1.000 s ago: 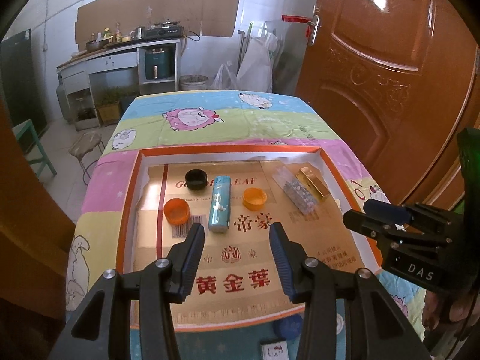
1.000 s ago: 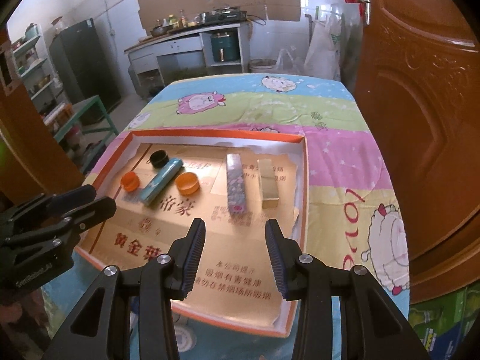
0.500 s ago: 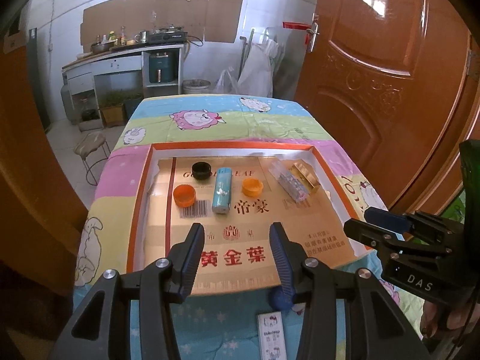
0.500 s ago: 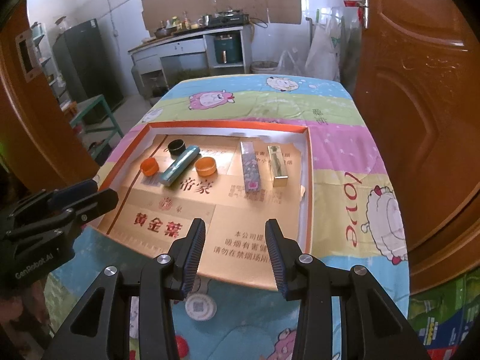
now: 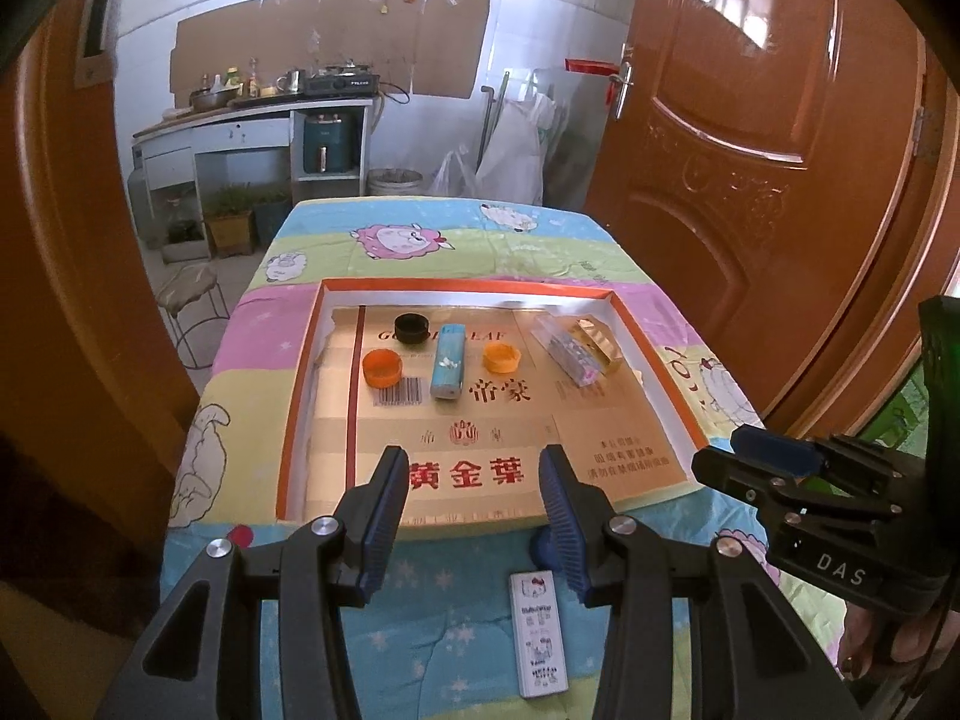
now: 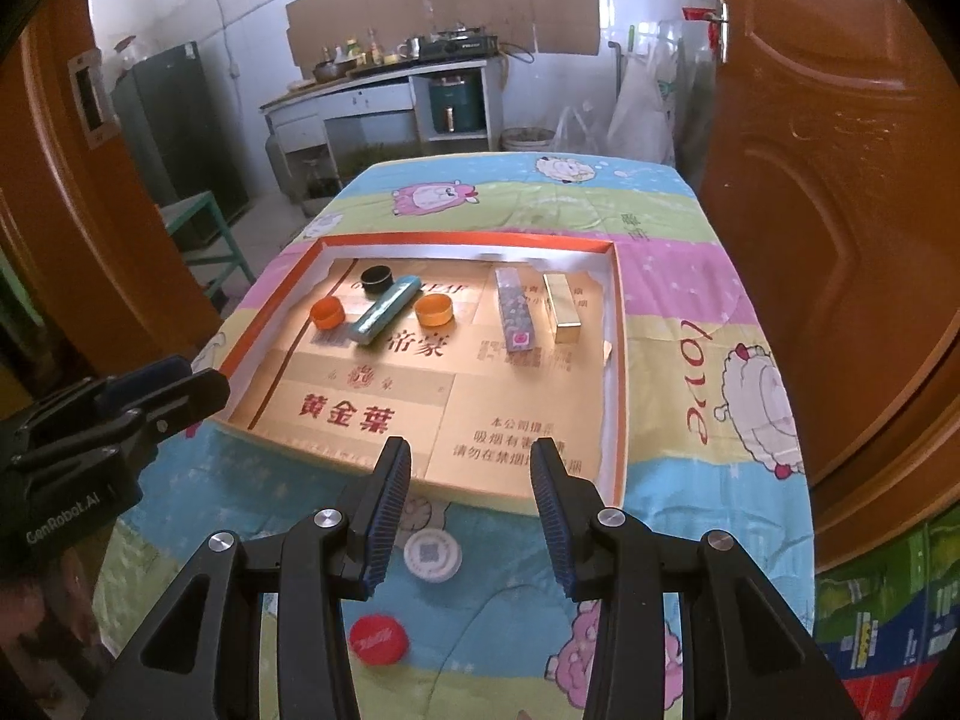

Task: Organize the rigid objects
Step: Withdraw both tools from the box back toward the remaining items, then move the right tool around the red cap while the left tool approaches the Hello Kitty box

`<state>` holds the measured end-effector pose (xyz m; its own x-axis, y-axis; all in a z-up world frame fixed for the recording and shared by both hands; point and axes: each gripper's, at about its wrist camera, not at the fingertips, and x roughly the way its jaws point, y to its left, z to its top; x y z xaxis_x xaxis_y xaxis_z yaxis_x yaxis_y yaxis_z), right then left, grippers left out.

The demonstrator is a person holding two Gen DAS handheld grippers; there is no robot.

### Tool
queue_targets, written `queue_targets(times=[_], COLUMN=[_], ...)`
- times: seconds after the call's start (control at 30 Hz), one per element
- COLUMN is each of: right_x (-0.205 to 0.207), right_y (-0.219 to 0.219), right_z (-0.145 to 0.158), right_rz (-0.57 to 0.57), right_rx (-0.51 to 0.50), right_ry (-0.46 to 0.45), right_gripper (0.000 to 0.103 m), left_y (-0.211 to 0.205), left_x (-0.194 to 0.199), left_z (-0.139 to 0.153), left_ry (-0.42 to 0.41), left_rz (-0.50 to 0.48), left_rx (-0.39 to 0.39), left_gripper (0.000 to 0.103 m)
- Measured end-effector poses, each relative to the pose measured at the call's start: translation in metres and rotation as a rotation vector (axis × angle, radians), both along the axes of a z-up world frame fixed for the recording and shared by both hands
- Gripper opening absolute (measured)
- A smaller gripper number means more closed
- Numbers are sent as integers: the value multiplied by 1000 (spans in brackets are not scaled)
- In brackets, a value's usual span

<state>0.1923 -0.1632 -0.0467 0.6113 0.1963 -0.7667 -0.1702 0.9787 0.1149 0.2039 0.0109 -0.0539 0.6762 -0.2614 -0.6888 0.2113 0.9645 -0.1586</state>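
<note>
A shallow cardboard tray (image 5: 300, 396) with an orange rim lies on the table. In it are a black cap (image 5: 411, 328), an orange cap (image 5: 381, 367), a teal tube (image 5: 449, 370), a second orange cap (image 5: 501, 357), a clear box (image 5: 567, 351) and a gold box (image 5: 597, 341). My left gripper (image 5: 473, 462) hovers open and empty over the tray's near edge. My right gripper (image 6: 471, 450) is also open and empty, just short of the tray (image 6: 618, 360). Each gripper shows at the side of the other's view, with the right gripper (image 5: 720, 453) beside the tray's right corner.
On the cartoon-print cloth in front of the tray lie a white printed box (image 5: 538, 633), a blue cap (image 5: 543, 543) partly behind a finger, a white cap (image 6: 432, 553) and a red cap (image 6: 378, 639). A brown door (image 5: 750, 180) stands close on the right.
Both grippers have drawn back from over the tray toward the table's near edge. The loose items in front of the tray have come into view. Neither gripper's opening changed.
</note>
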Motion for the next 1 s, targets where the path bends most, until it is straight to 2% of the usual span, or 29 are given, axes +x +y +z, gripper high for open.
queue_targets(times=[0.27,0.53,1.0], right_x=[-28,-52,-76], right_y=[7,13,32], right_z=[6,-1,-57], right_rz=[0,10,68], right_rx=[-7,-9,-16], right_ry=[-18,-14,46], right_gripper=[43,43,43], left_y=[5,8,16], left_x=[-21,-40,-55], left_z=[3,-3,-31], left_ry=[-14,-9,32], left_rz=[-5,-16,-22], left_rx=[-15,-29,-53], left_gripper=[45,45,45])
